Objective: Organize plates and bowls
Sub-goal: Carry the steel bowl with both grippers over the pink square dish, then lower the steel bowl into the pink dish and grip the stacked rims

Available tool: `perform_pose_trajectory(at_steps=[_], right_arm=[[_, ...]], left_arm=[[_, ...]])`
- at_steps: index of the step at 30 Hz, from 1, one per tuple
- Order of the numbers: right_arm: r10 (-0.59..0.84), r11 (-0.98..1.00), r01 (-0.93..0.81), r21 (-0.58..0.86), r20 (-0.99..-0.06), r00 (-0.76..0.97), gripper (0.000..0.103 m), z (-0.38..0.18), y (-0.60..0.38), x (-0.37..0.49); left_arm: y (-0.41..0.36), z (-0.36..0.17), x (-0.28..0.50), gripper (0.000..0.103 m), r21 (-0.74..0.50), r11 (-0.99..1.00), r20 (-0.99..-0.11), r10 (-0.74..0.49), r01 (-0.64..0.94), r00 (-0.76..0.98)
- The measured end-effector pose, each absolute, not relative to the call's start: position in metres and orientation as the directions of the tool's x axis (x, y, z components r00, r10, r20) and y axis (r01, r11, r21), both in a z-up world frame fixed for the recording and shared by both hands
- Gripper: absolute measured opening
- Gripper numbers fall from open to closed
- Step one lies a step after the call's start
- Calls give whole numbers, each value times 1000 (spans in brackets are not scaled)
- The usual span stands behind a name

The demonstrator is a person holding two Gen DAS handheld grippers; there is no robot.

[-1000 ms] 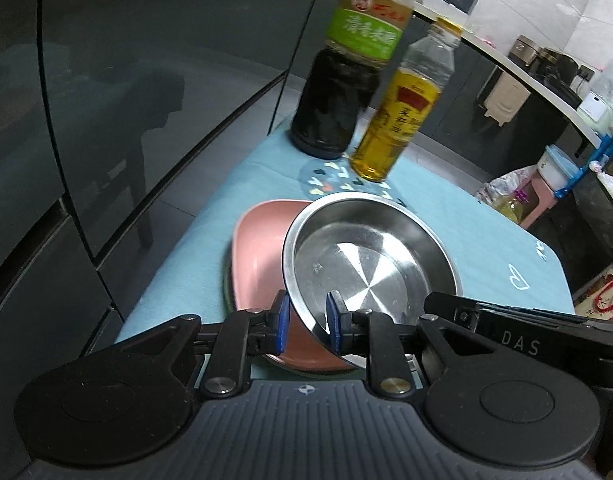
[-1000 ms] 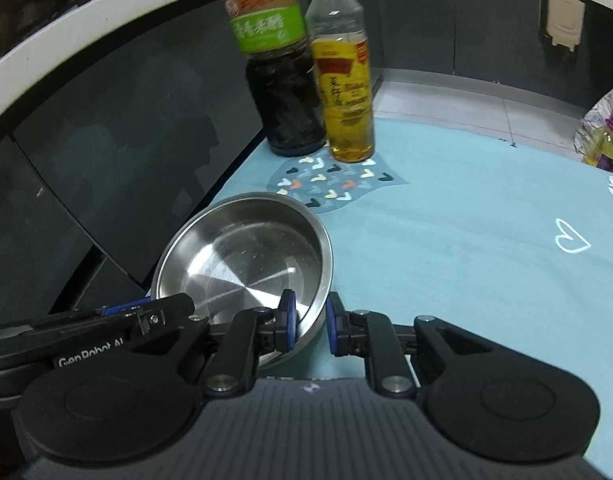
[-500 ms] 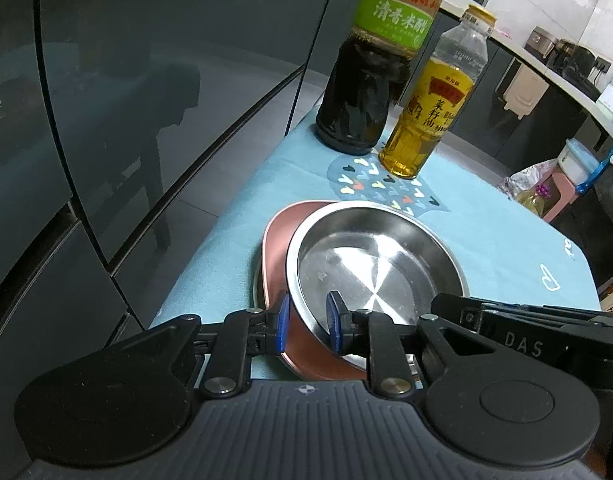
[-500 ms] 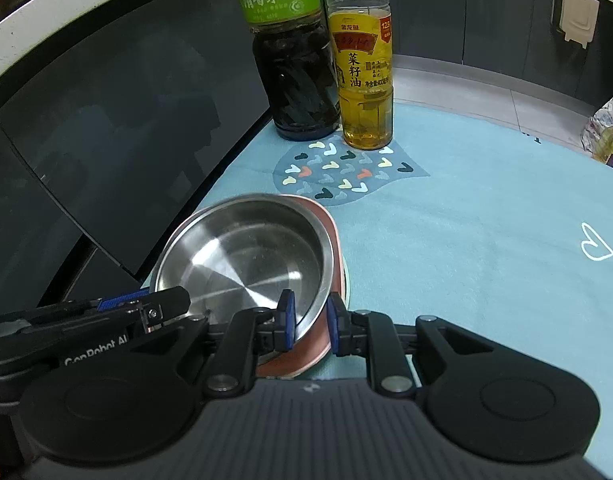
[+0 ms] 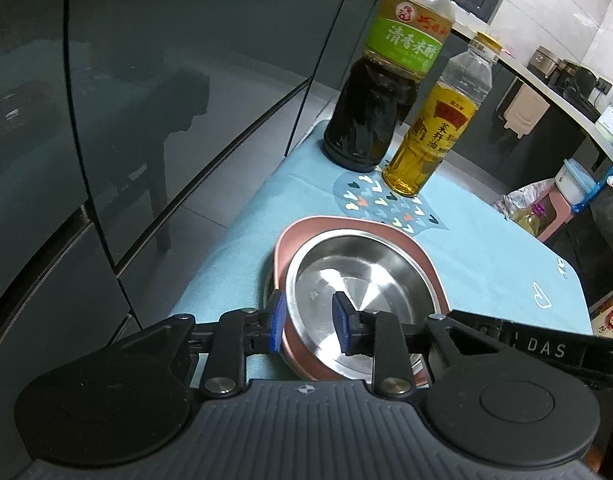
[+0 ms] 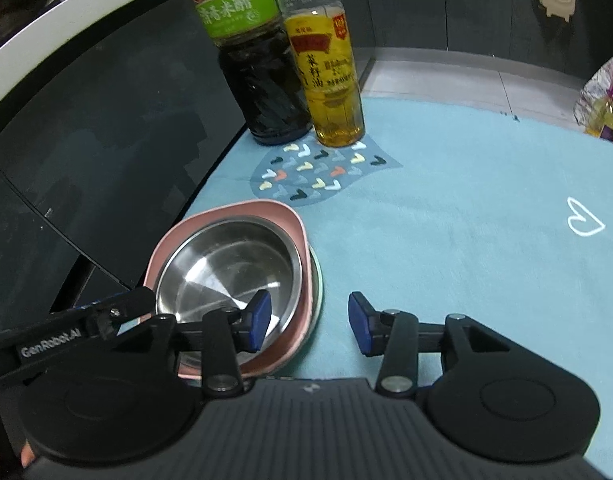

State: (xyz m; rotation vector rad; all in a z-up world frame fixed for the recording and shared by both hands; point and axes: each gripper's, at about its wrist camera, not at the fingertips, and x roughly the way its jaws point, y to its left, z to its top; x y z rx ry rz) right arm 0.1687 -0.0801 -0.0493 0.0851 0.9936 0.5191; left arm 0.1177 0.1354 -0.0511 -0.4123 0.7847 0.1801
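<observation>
Both grippers have just been opening: left gripper point(image 5: 308, 322) narrowly apart astride the steel bowl's point(image 5: 360, 280) rim w/o pressing, right gripper point(image 6: 309, 322) wide. Bowl now nests in pink dish point(image 6: 292, 222) on the teal mat point(image 6: 446, 220). Behind: vinegar bottle point(image 6: 258, 60), oil bottle point(image 6: 330, 76). A pale plate edge point(image 6: 317, 280) peeks out beneath, mostly hidden.

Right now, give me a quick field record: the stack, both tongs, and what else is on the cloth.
stack: steel bowl nested in pink dish, a pale plate rim showing beneath
left tongs: just opened, straddling the stack's near rim, pads clear
right tongs: just opened wide, one finger over the bowl, the other over the cloth
bottles: dark vinegar bottle, oil bottle, upright behind the stack
surface: blue cloth
</observation>
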Motion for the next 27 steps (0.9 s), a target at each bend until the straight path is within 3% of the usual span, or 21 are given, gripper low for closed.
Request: perform_pose_trajectory(at_steps=[5, 27], right_arm=[[471, 868, -371, 331, -786, 401, 29, -53, -81, 169], [490, 857, -348, 380, -808, 326, 30, -67, -73, 185]], left_arm=[[143, -55, 114, 30, -299, 890, -714, 30, -343, 700], [143, -78, 136, 30, -303, 888, -754, -1, -346, 657]])
